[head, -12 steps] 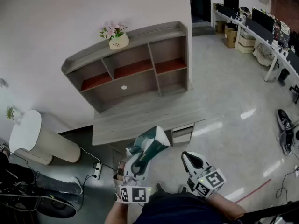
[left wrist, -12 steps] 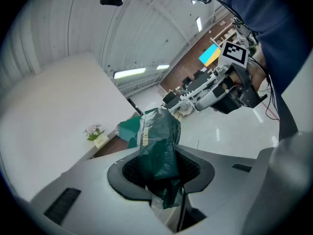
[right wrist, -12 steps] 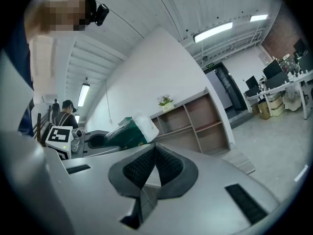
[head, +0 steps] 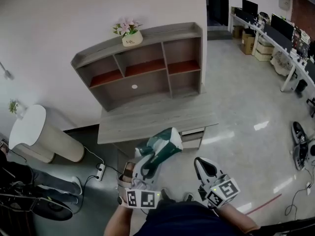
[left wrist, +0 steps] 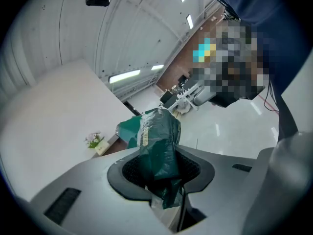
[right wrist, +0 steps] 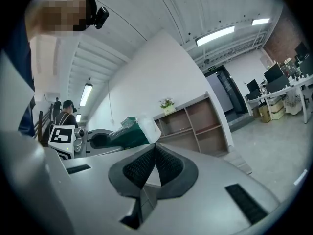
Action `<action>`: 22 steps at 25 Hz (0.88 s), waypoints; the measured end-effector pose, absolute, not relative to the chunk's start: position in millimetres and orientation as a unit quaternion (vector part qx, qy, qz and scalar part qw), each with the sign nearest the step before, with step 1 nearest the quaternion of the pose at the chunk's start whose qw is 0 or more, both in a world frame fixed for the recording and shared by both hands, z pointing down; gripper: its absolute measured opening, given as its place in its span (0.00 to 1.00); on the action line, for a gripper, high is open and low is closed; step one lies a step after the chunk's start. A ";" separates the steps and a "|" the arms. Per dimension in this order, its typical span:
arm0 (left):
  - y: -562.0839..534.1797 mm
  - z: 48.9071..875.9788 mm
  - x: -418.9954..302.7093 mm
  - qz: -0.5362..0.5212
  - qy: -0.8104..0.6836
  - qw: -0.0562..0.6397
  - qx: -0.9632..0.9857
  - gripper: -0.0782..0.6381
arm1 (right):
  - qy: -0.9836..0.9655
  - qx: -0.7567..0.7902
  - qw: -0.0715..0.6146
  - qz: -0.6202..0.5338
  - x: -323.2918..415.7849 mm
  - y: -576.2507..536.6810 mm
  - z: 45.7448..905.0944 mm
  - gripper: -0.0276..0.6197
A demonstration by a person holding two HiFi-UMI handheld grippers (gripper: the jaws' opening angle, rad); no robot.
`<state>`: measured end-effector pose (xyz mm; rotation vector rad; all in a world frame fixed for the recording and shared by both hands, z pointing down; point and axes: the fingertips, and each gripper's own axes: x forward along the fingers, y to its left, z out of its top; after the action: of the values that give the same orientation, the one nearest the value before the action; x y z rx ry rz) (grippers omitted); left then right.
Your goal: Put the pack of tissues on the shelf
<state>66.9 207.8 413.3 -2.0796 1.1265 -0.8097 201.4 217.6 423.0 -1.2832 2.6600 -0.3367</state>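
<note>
Pack of tissues [head: 161,145], green, clamped between fingers of the left gripper [head: 149,162], held in the air near the bench [head: 147,121] edge, apart from the shelf [head: 140,86]. Right gripper [head: 203,164] fingers together, apparently holding nothing.

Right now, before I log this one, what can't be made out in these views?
Left gripper view: print on the pack of tissues, too small and creased.
Left gripper view: its lower end, hidden inside the left tongs.
Head view: the white dot in the shelf, too small to identify.
</note>
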 end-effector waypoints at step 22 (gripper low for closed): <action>167.6 420.8 23.9 -0.338 0.442 0.337 -0.760 0.29 | 0.896 -0.408 0.086 -0.151 180.8 172.7 436.8 0.05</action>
<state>23.9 167.6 420.8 -1.9807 1.1521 -0.8815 180.8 172.7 436.8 -1.2162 2.6723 -0.4488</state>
